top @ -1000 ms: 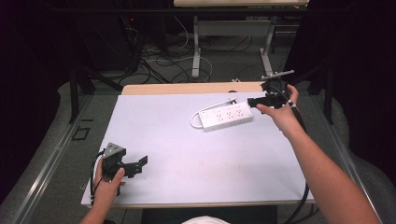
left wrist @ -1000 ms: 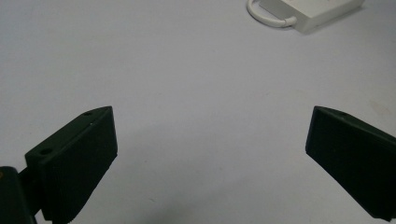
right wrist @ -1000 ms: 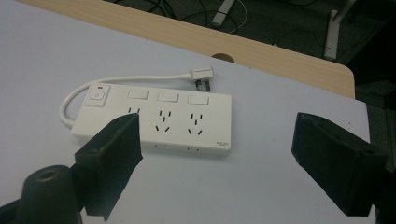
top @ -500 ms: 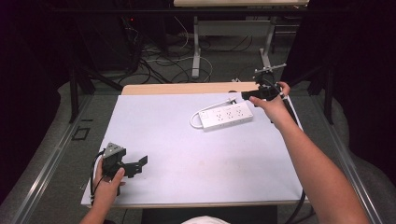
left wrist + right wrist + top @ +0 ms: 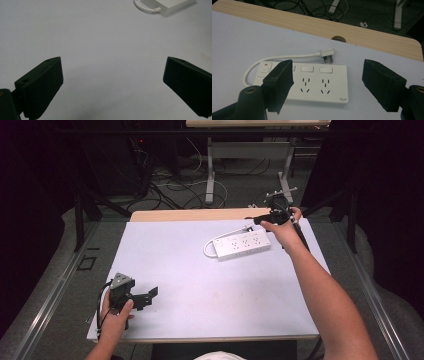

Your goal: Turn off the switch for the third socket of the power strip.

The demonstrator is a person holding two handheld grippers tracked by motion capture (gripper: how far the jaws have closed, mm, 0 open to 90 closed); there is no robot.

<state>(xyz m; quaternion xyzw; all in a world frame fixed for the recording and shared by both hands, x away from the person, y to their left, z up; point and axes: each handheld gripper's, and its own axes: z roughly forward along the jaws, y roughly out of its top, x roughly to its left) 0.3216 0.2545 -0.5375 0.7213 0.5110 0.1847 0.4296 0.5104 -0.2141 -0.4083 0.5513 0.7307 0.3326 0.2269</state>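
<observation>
- Right gripper (image 5: 253,221), upper right of the high view: jaws spread wide, nothing between them. It hangs above the far right end of the power strip (image 5: 242,246), not touching it.
- Right gripper view: the gripper (image 5: 328,80) looks down over the strip (image 5: 312,85); the white plug (image 5: 326,54) lies just beyond the strip's far edge, on its short looped cable (image 5: 252,68), prongs pointing toward the strip.
- Left gripper (image 5: 148,296), lower left of the high view: also released, jaws wide, held low over the bare white table top (image 5: 210,295), well apart from the strip.
- Left gripper view: the gripper (image 5: 111,82) faces plain table (image 5: 100,37); a corner of the strip (image 5: 172,5) and its cable loop show at the upper right edge.
- Task's thing: strip lies flat, upper centre-right of the table, sockets up, red-marked switch (image 5: 264,68) at its cable end.
- Step in hand, as I judge it: the approach, with the right gripper lining up on the plug or the strip's end; no grasp made yet.
- Next move likely calls for lowering the right jaws to straddle the small plug squarely, then closing; the plug is flat and slim, so a skewed pinch could let it slip. The left gripper may need to come across to steady the strip.
</observation>
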